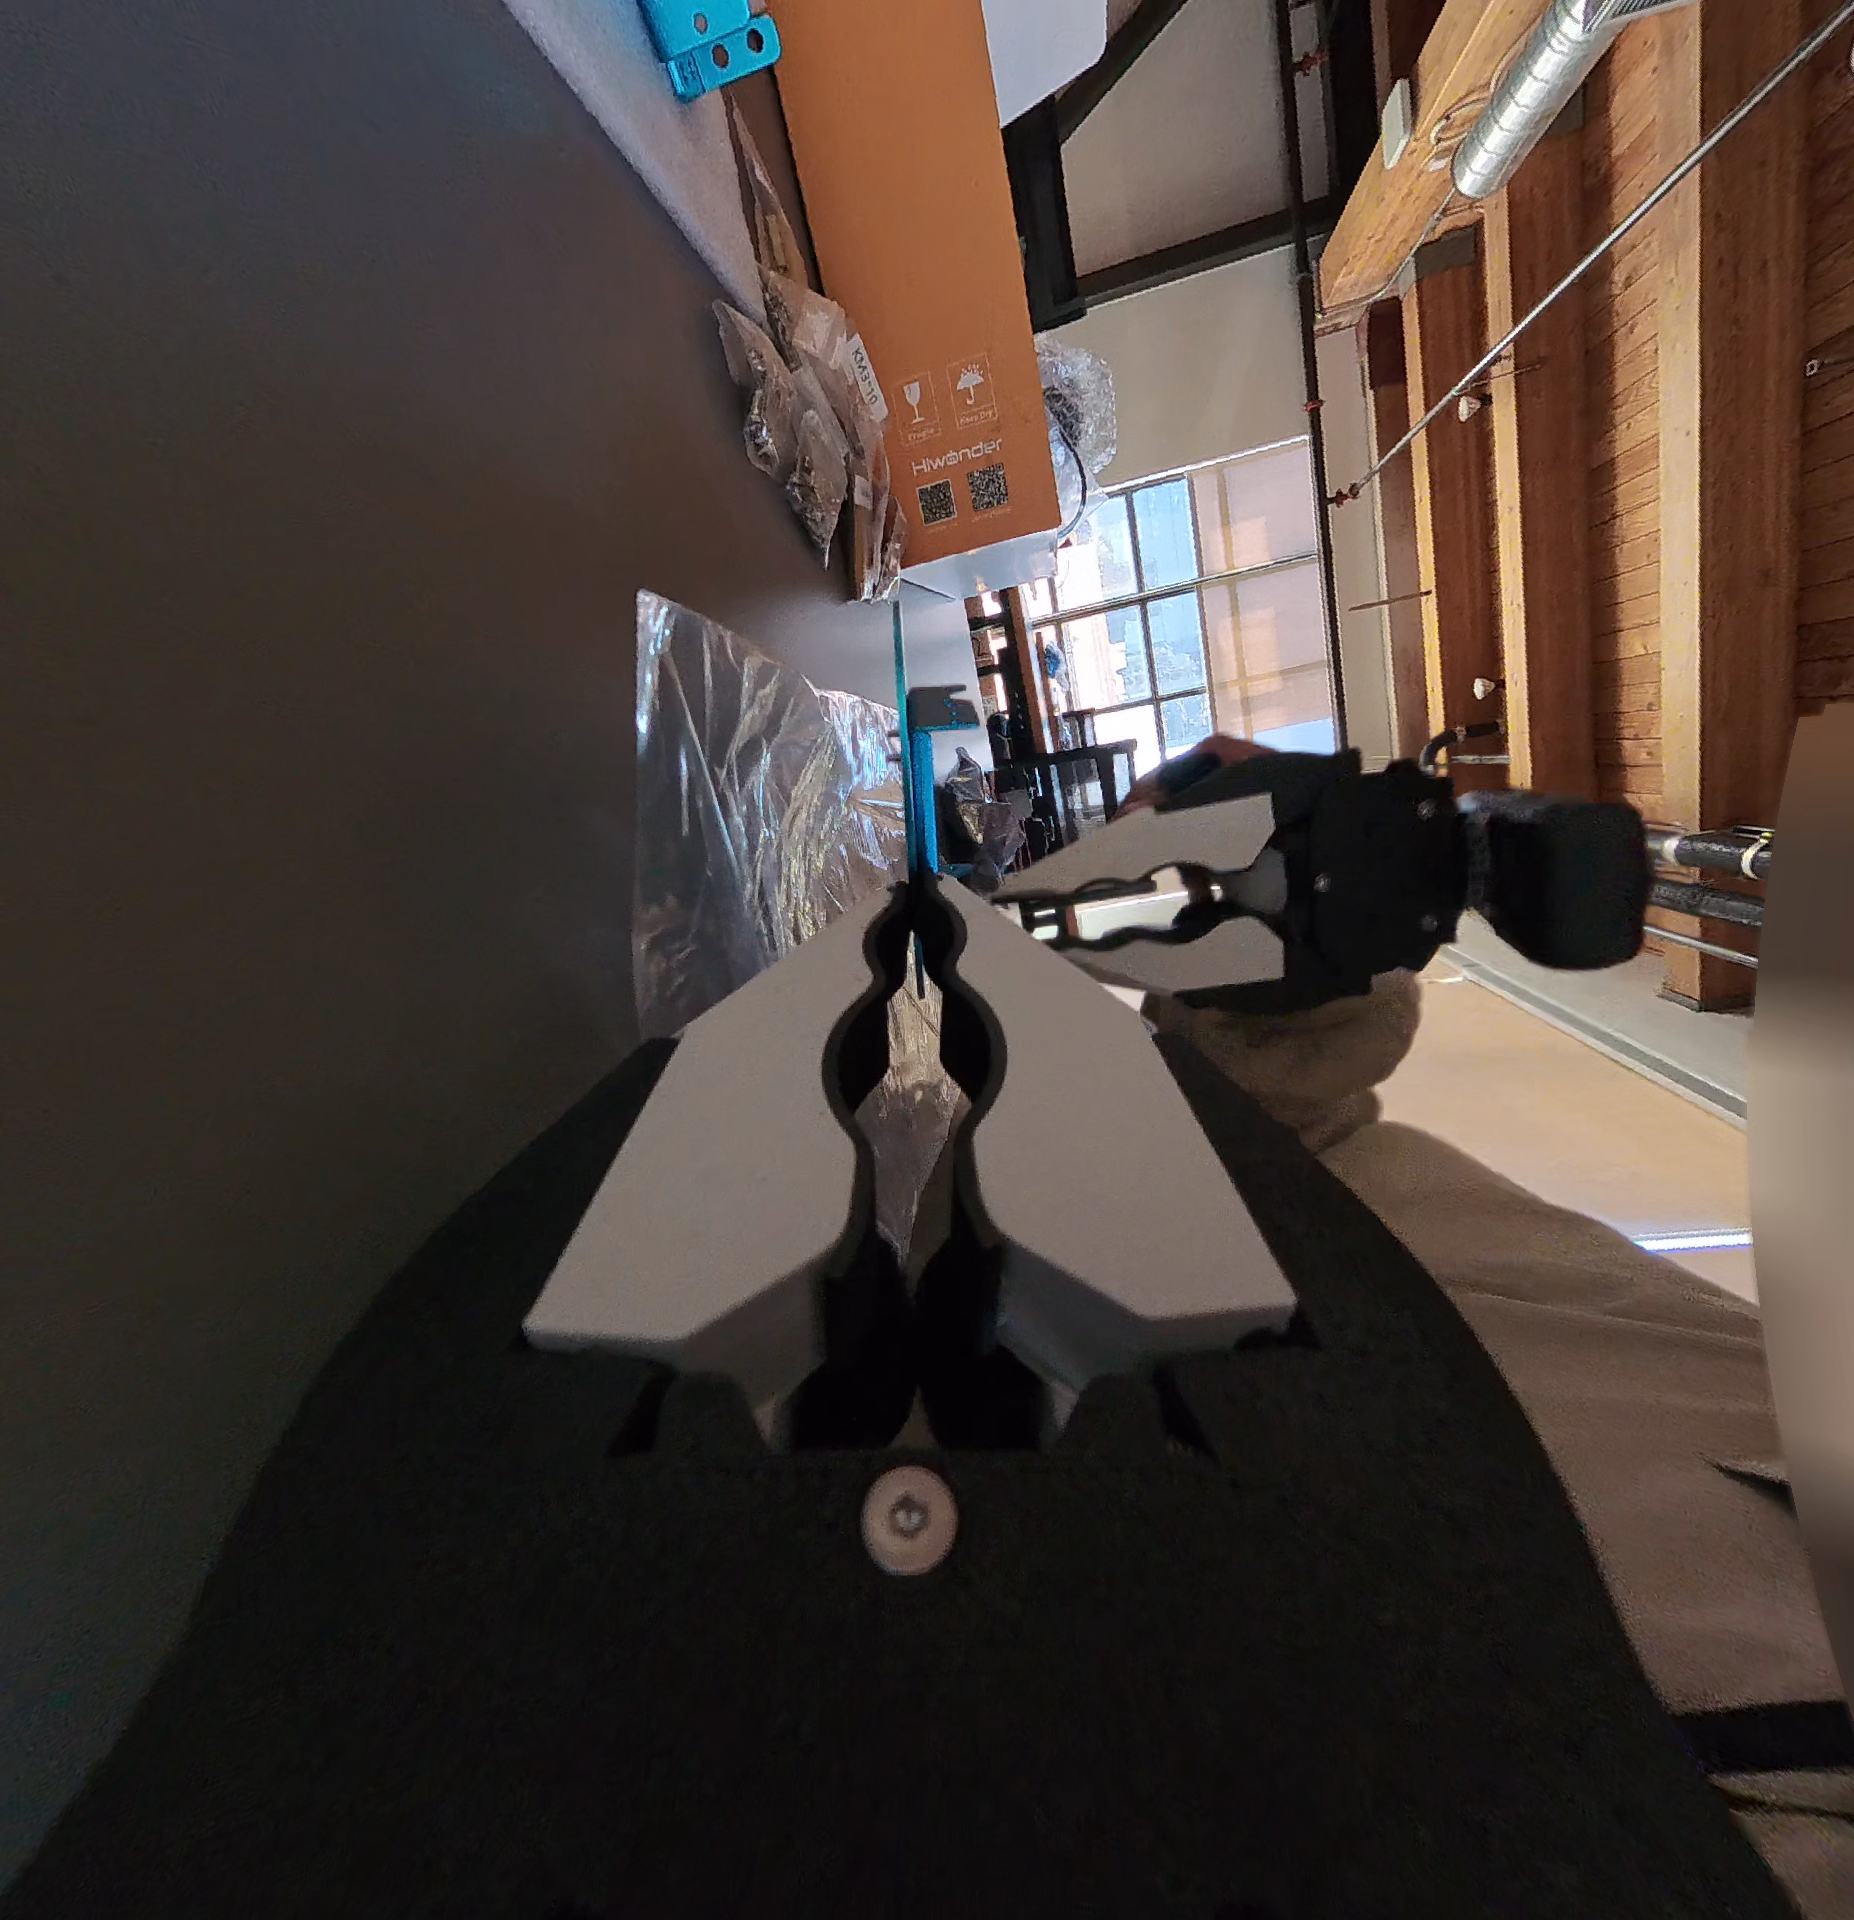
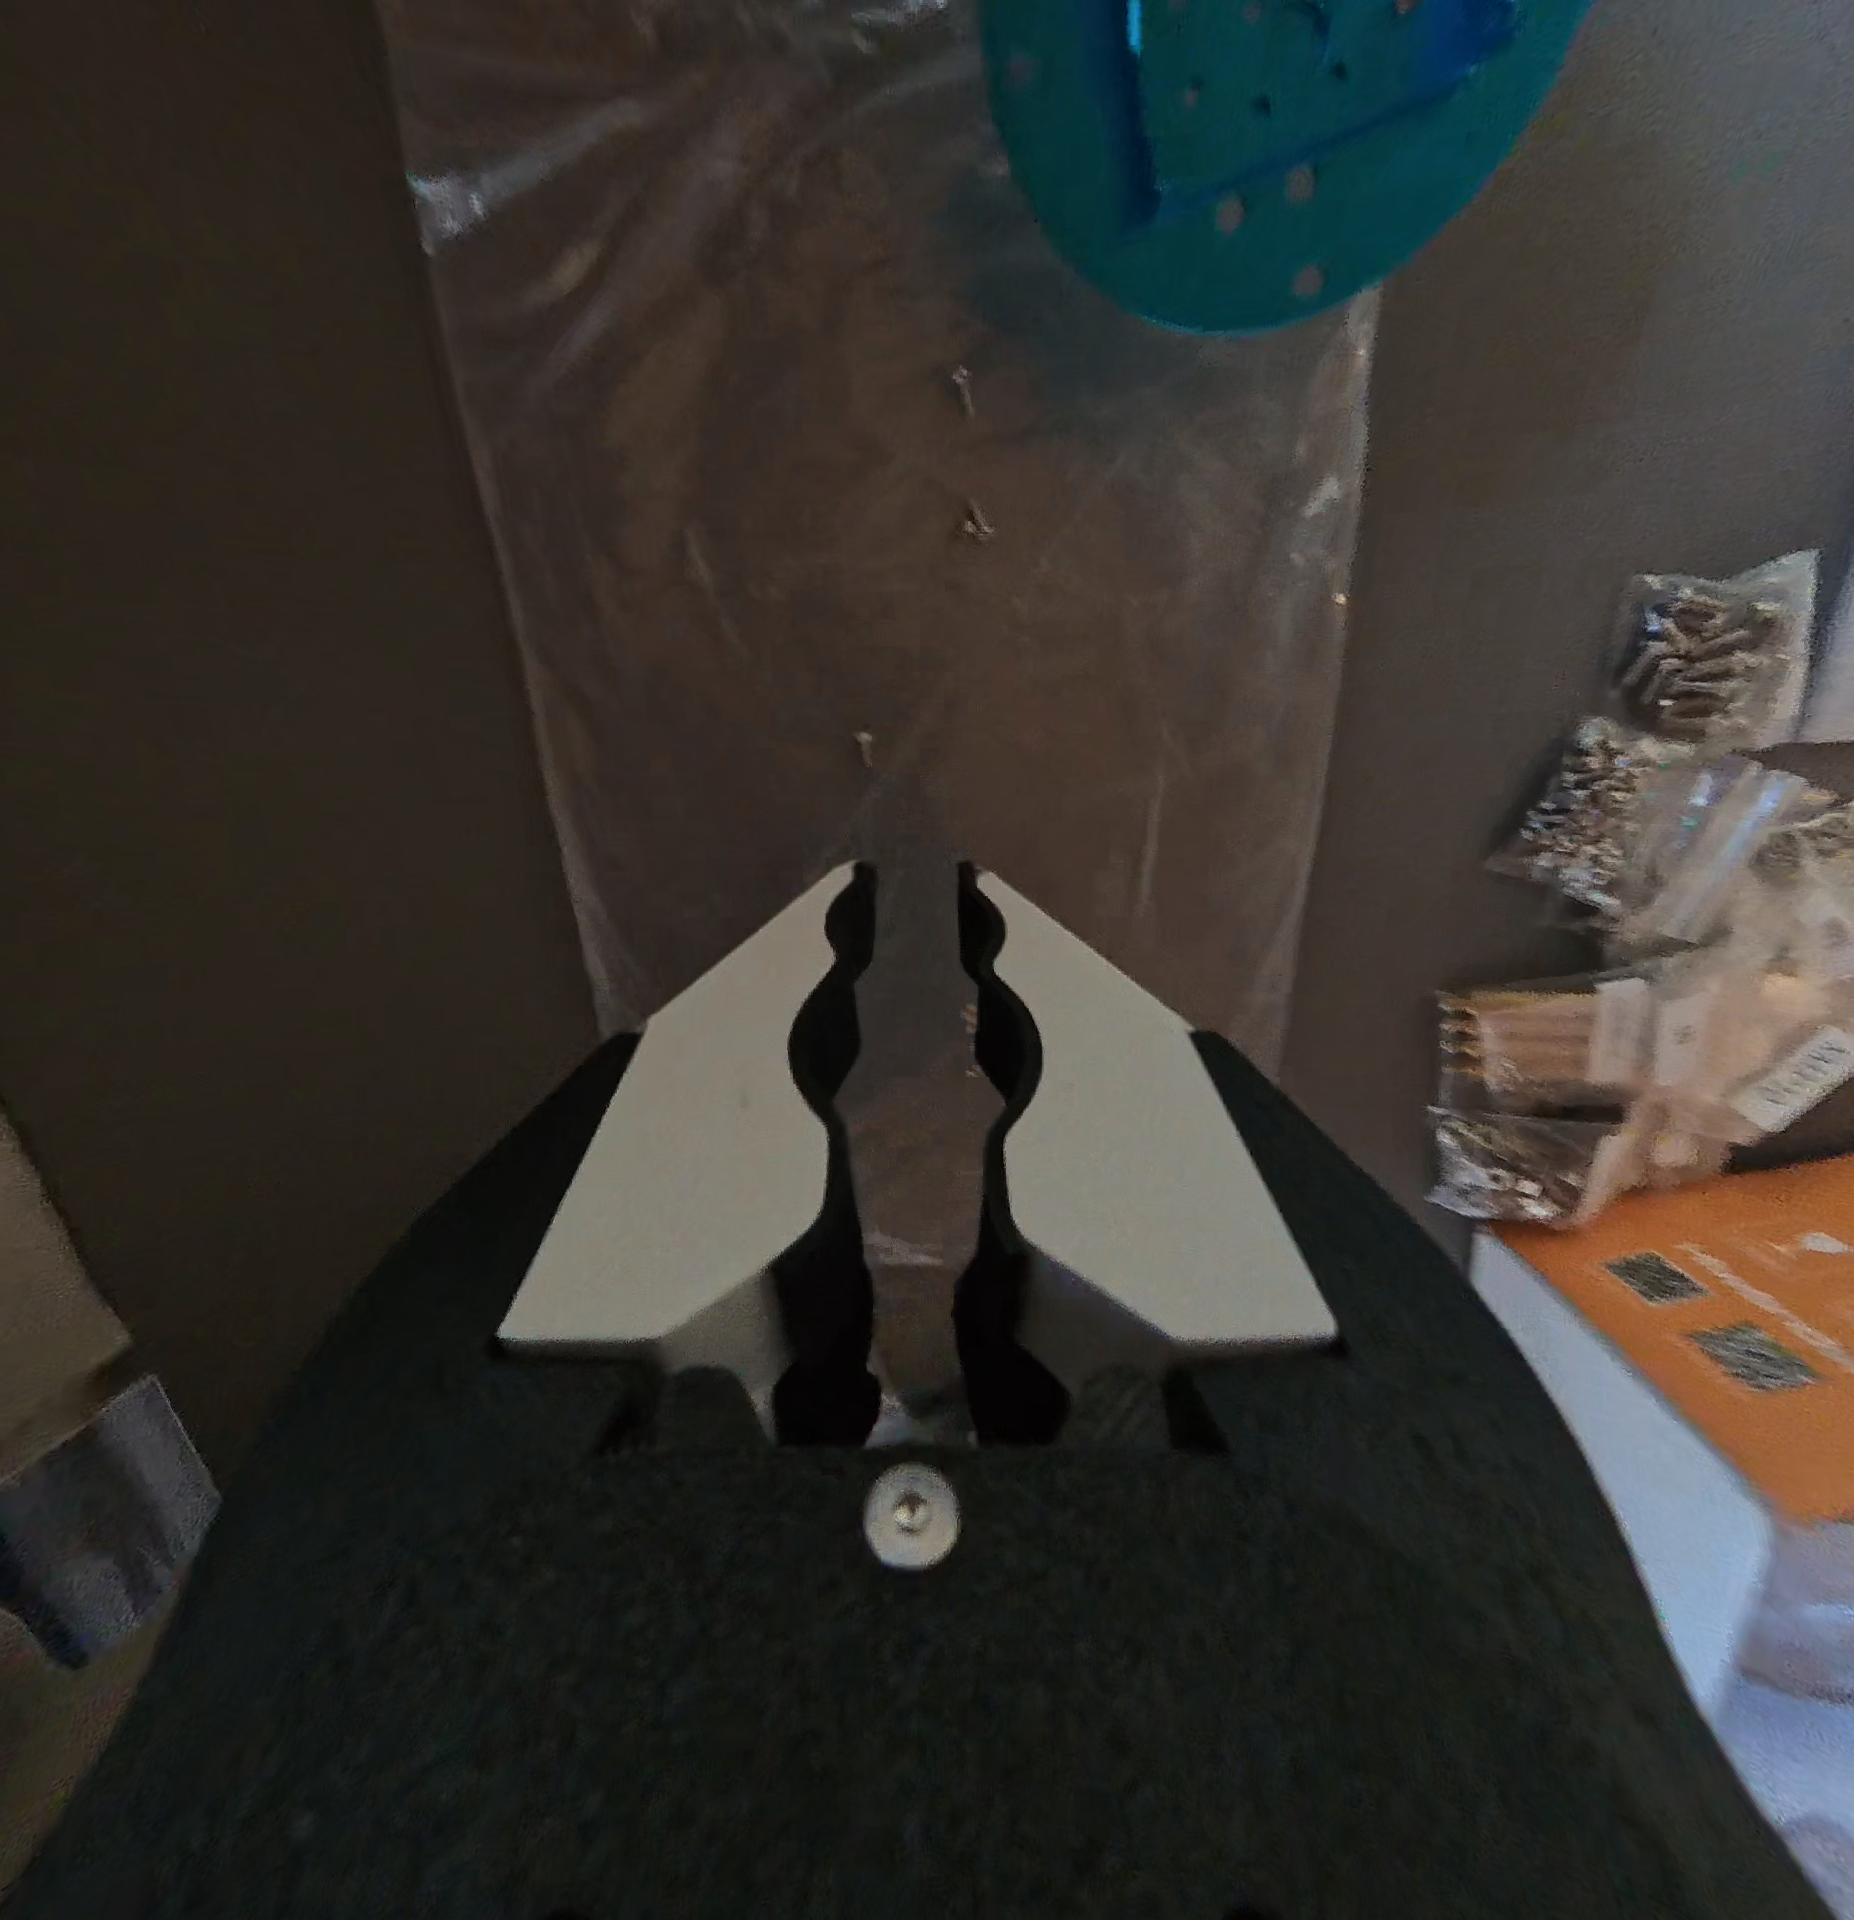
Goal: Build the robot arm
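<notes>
Pinching a thin teal plate (image 1: 915, 790) edge-on at its very tips, the left tool (image 1: 921, 896) holds it upright so its face stays free. The right tool (image 2: 910, 868), slightly spread and empty, hangs over a clear bag (image 2: 757, 540) on the worktop (image 2: 175, 520), small screws (image 2: 973, 520) just ahead, hardware packets (image 2: 1671, 894) to its right.

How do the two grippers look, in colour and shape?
Both look alike. The left gripper and the right gripper each have a black, rough-textured body with one silver screw at its middle. The two fingers are pale grey wedges that taper to the tip, lined inside with wavy black pads.
</notes>
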The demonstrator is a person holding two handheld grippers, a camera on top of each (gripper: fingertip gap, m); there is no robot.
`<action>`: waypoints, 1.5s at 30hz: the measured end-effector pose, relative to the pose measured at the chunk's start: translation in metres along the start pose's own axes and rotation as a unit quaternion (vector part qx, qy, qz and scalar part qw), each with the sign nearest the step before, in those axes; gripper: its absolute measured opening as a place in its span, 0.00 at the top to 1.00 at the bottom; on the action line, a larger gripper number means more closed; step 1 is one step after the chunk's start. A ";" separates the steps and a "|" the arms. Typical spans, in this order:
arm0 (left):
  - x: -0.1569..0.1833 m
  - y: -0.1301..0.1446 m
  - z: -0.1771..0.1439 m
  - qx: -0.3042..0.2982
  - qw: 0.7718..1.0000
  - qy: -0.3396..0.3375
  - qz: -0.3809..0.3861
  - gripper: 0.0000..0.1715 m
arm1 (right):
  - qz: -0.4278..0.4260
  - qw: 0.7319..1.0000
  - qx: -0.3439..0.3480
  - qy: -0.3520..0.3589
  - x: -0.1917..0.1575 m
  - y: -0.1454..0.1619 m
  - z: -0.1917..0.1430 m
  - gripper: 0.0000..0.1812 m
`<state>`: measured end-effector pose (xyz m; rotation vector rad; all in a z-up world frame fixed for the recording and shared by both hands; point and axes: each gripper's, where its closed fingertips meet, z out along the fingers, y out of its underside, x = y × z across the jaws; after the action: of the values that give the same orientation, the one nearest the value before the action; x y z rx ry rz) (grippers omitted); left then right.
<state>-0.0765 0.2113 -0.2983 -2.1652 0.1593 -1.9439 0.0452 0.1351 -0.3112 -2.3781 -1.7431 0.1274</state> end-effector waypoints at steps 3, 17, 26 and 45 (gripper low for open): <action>0.001 0.001 0.000 -0.001 1.000 0.005 -0.003 1.00 | -0.028 0.999 -0.024 -0.033 0.008 -0.003 -0.001 0.94; 0.002 0.001 0.001 -0.003 1.000 0.001 0.015 1.00 | -0.228 0.966 -0.125 -0.012 -0.016 -0.007 0.036 0.91; 0.003 0.005 0.002 -0.009 1.000 -0.001 0.023 1.00 | -0.257 0.949 -0.182 0.011 -0.014 -0.012 0.038 0.94; 0.003 0.004 0.002 -0.007 1.000 -0.003 0.025 1.00 | -0.265 0.943 -0.199 0.015 -0.013 -0.010 0.041 0.97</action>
<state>-0.0737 0.2068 -0.2967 -2.1546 0.2239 -1.9136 0.0247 0.1294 -0.3499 -2.0126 -2.5128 -0.3688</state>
